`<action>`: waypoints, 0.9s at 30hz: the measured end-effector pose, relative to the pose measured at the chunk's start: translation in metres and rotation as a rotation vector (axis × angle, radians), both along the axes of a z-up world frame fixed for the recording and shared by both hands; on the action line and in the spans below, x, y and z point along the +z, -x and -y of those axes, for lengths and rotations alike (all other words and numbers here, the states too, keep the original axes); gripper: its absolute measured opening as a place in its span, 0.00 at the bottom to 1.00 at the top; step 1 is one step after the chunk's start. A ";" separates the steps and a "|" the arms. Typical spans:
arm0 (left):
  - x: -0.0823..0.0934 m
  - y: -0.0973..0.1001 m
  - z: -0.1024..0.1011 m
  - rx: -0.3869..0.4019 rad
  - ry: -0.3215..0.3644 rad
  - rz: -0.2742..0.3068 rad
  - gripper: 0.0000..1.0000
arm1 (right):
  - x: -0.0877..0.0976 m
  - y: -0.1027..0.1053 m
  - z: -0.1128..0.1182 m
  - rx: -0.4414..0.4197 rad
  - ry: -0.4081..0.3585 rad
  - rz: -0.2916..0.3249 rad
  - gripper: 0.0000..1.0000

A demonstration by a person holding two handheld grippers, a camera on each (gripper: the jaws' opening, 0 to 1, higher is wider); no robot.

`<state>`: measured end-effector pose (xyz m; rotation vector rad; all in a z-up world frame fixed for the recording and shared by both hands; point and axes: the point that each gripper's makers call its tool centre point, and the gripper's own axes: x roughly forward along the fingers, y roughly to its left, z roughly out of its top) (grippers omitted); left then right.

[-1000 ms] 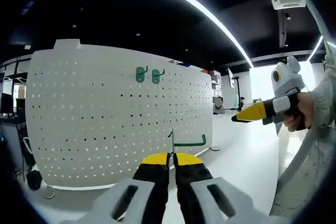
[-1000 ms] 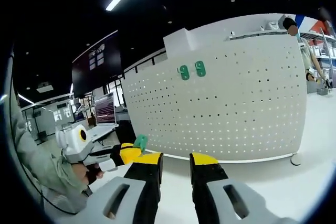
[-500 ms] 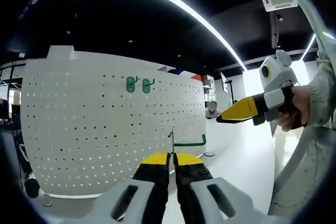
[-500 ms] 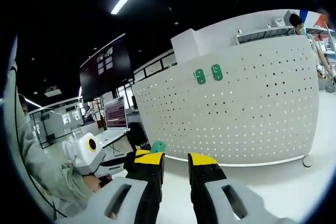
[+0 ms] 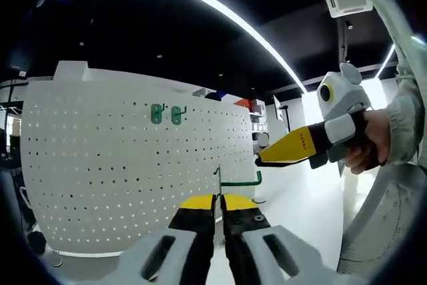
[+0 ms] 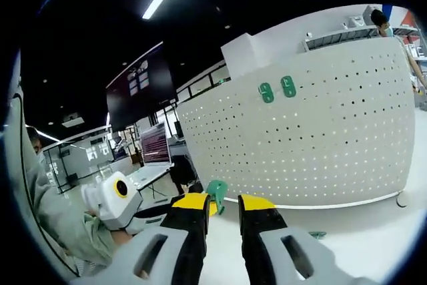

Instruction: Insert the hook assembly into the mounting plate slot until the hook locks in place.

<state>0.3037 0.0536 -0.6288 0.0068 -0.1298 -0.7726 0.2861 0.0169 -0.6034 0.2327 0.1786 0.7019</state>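
My left gripper (image 5: 219,202) is shut on a green wire hook (image 5: 238,180), whose arm sticks out to the right above the yellow jaw tips. Behind it stands the white pegboard (image 5: 127,165), with two green hooks (image 5: 166,113) mounted near its top. My right gripper (image 5: 287,151), held by a hand (image 5: 365,151), points left at the hook's tip, just apart from it. In the right gripper view, my right gripper (image 6: 223,202) is open, and the hook's green back plate (image 6: 215,189) shows just beyond the left jaw. The pegboard (image 6: 320,145) and its two mounted hooks (image 6: 277,89) are farther off.
The pegboard stands on a white table (image 6: 373,245), where a small green piece (image 6: 316,235) lies near its base. A sleeve (image 6: 47,225) and the left gripper's body (image 6: 117,201) are at the lower left. Desks and a monitor (image 6: 155,146) are behind.
The right gripper has moved left, closer to the hook held in my left gripper. In the right gripper view the green plate has slid from the left to just beyond the jaws.
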 end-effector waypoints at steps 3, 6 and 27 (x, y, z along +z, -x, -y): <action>0.000 0.000 0.001 -0.009 0.010 -0.005 0.03 | -0.004 -0.003 -0.001 -0.001 0.003 -0.006 0.15; 0.001 0.002 0.003 -0.024 0.028 -0.011 0.03 | -0.005 -0.004 -0.003 0.001 -0.004 -0.011 0.14; 0.006 0.009 0.011 -0.071 0.063 -0.002 0.03 | -0.007 -0.007 -0.019 0.032 -0.032 -0.025 0.09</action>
